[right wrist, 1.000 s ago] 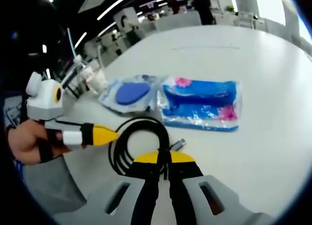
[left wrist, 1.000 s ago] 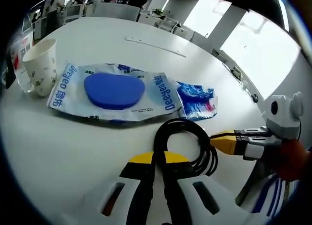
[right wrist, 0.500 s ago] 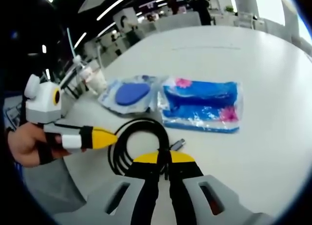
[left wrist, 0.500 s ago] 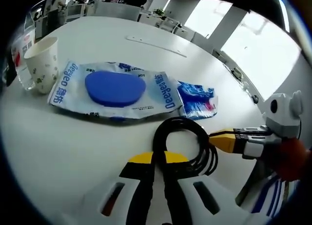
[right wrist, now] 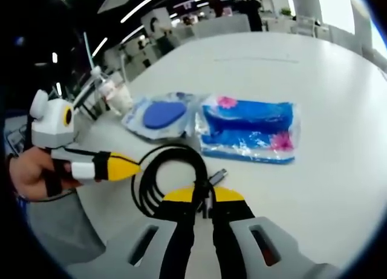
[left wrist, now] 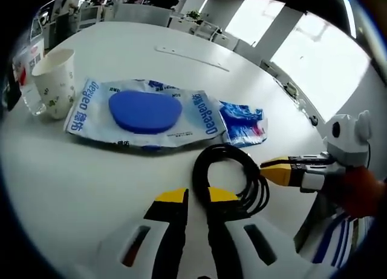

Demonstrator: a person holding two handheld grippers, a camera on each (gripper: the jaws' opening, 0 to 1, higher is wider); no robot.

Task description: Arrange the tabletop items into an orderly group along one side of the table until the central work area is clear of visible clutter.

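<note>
Carefully now: right gripper (right wrist: 205, 201) fingers pinching coiled black cable (right wrist: 169, 176) near tabletop (right wrist: 338, 170) edge, left gripper (left wrist: 196, 203) fingers slightly parted beside it. Slide coil flat toward wipes pack (left wrist: 142, 112), avoiding snagging plug.

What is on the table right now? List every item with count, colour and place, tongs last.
Table: one, white, round, under everything.
Cable: one, black, coiled, nearest both tongs; a metal plug end shows in the right gripper view.
Wipes pack: one, white and blue with a blue lid, beyond the cable.
Plastic packet: one, blue with pink spots, beside the wipes pack.
Paper cup: one, white with a small pattern, at the far end of the wipes pack.
Bottle: one, clear with a red label, next to the cup.
Left tongs: black with yellow tips, slightly parted, at the cable.
Right tongs: black with yellow tips, closed on the cable.
Hand: one, holding the left tongs.
</note>
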